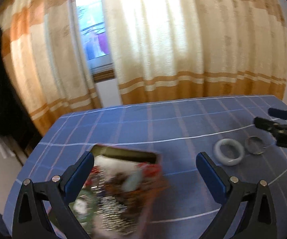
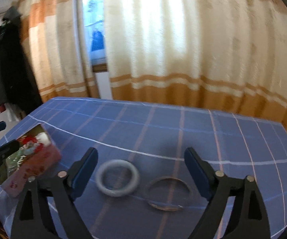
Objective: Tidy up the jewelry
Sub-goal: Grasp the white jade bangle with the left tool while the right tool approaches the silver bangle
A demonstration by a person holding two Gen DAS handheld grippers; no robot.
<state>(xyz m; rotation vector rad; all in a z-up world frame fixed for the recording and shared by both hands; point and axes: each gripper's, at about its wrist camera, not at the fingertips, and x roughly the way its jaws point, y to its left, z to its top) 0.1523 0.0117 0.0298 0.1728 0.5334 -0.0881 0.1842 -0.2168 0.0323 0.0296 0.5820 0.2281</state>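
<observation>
Hovering over the blue checked worktop [image 2: 163, 123], the right gripper [image 2: 141, 171] stands spread and empty, with the pale bangle [image 2: 117, 180] at seven o'clock between its fingers and the thin metal bangle [image 2: 168, 194], touching or nearly so, at five o'clock. The left gripper [image 1: 144, 171], also spread, hangs over the open jewelry box [image 1: 121, 189], gripping nothing. A good pick would likely take one bangle alone, pinching its rim across the band, then carry it level toward the box at nine o'clock.
</observation>
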